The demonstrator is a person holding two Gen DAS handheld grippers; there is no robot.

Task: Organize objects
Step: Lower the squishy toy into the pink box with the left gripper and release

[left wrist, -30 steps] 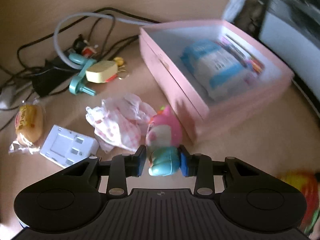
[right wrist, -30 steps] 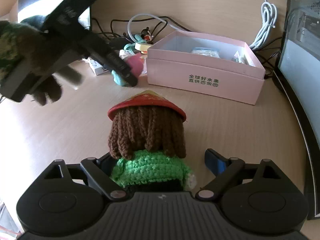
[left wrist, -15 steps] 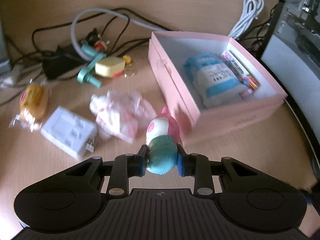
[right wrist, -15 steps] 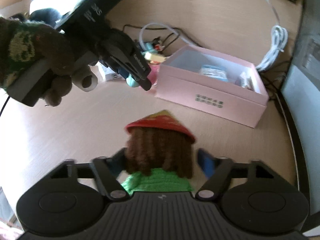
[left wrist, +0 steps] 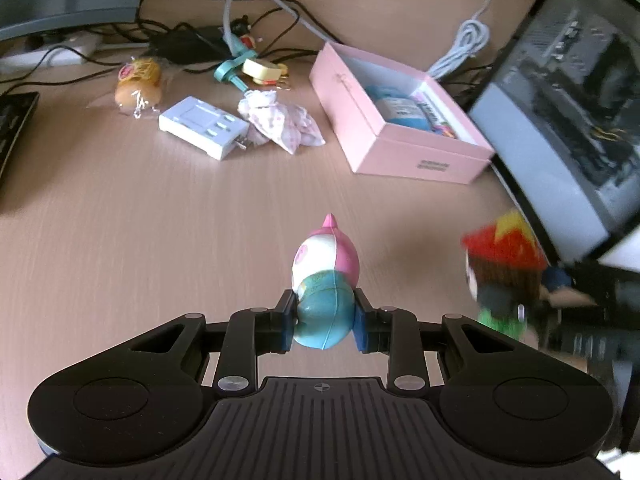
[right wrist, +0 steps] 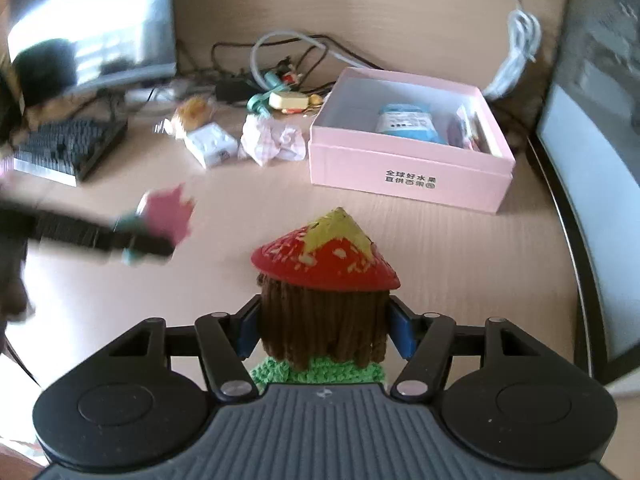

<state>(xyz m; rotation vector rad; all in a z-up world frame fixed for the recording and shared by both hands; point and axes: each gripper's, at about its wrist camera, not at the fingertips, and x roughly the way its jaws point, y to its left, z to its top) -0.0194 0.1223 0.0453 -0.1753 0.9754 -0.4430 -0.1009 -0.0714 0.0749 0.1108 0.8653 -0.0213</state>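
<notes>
My left gripper (left wrist: pixel 324 320) is shut on a pink and teal toy (left wrist: pixel 326 256) and holds it above the wooden desk, short of the open pink box (left wrist: pixel 400 148). In the right wrist view that gripper and its toy (right wrist: pixel 168 216) are a blur at the left. My right gripper (right wrist: pixel 324 330) has a knitted doll (right wrist: pixel 326 256) with a red hat, brown hair and green top between its jaws, which are closing; both pads press on the hair. The doll (left wrist: pixel 500 276) also shows at the right of the left wrist view. The box (right wrist: pixel 408 176) lies ahead and holds a blue packet (right wrist: pixel 404 122).
Left of the box lie a crumpled patterned cloth (left wrist: pixel 280 122), a white adapter (left wrist: pixel 202 126), a wrapped bun (left wrist: pixel 138 82) and tangled cables (left wrist: pixel 240 36). A keyboard (right wrist: pixel 68 148) and monitor (right wrist: pixel 92 24) stand at the far left. A computer case (left wrist: pixel 568 112) borders the right.
My left gripper has pulled back from the box with the toy, towards the doll's side. My right gripper has closed onto the doll's hair and risen with it.
</notes>
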